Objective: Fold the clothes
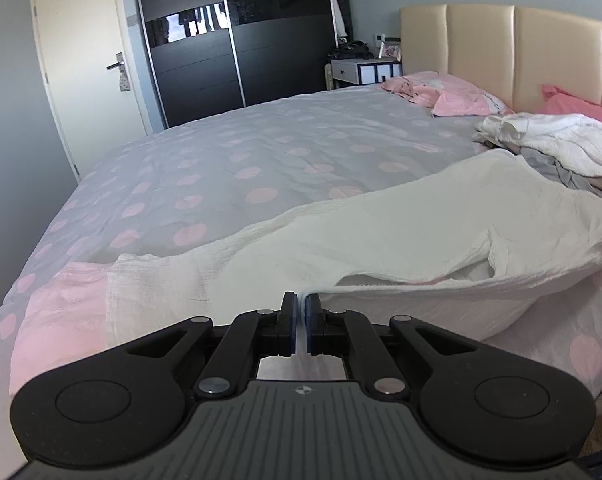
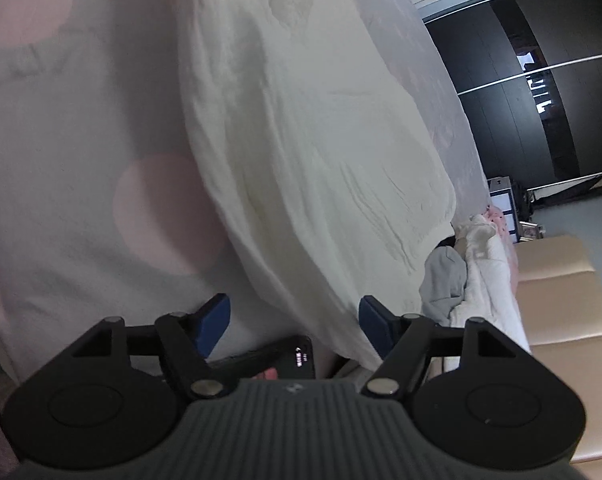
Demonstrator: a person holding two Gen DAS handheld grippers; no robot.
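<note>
A white crinkled garment [image 1: 401,236] lies stretched across the near part of the bed. My left gripper [image 1: 300,306] is shut on the garment's near edge, the cloth pinched between its blue pads. In the right wrist view, which is rolled sideways, the same white garment [image 2: 309,128] fills the middle. My right gripper [image 2: 295,316] is open, its blue pads [image 2: 215,320] standing to either side of the garment's near end, without pinching it.
The bed cover [image 1: 229,160] is grey with pink dots. A pile of white and grey clothes [image 1: 557,148] lies at the right by pink pillows [image 1: 445,92] and a beige headboard [image 1: 513,44]. A black wardrobe [image 1: 237,36], door and nightstand [image 1: 363,72] stand behind.
</note>
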